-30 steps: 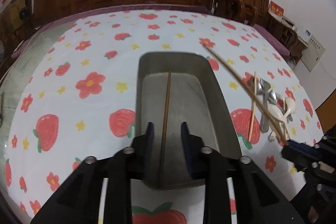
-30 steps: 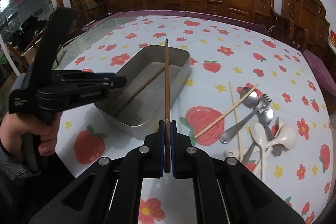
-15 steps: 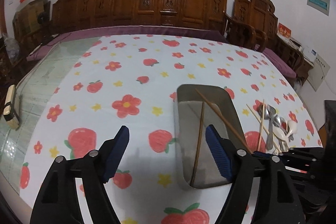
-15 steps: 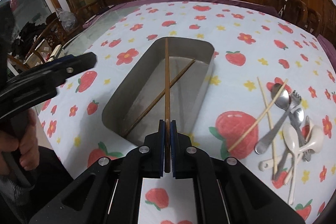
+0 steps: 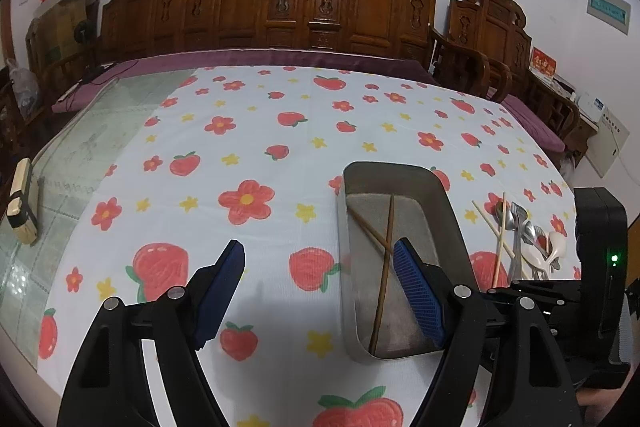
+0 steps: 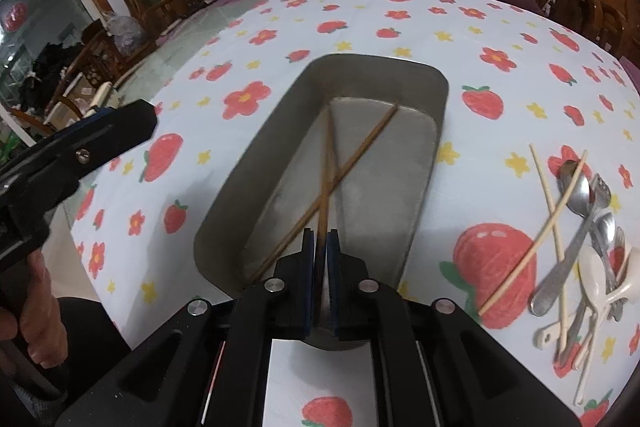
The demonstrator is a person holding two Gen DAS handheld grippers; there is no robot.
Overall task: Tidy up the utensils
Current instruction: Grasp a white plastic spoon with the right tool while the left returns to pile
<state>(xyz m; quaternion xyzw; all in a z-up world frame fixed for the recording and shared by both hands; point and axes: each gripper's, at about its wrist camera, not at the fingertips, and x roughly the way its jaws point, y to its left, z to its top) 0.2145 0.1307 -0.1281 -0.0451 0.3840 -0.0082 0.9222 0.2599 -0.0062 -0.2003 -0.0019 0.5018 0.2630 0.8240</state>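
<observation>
The right gripper [image 6: 320,247] has lowered its chopstick [image 6: 326,163] into the tray [image 6: 424,195] at 12 o'clock, crossing the first; its jaws have a small gap now. The left gripper [image 5: 320,291] has opened wide and backed off. Pale chopsticks [image 6: 548,187] and spoons wait at 3 o'clock.

Near end of dark chopstick [image 6: 327,163] hidden between right gripper [image 6: 321,247] pads; grip perhaps loosened

Even, soft indoor light; faint shadows on the table [image 5: 280,131] beneath the left tongs [image 5: 318,291]. Strong fisheye bending and dark corners; right view slightly motion-blurred.
</observation>
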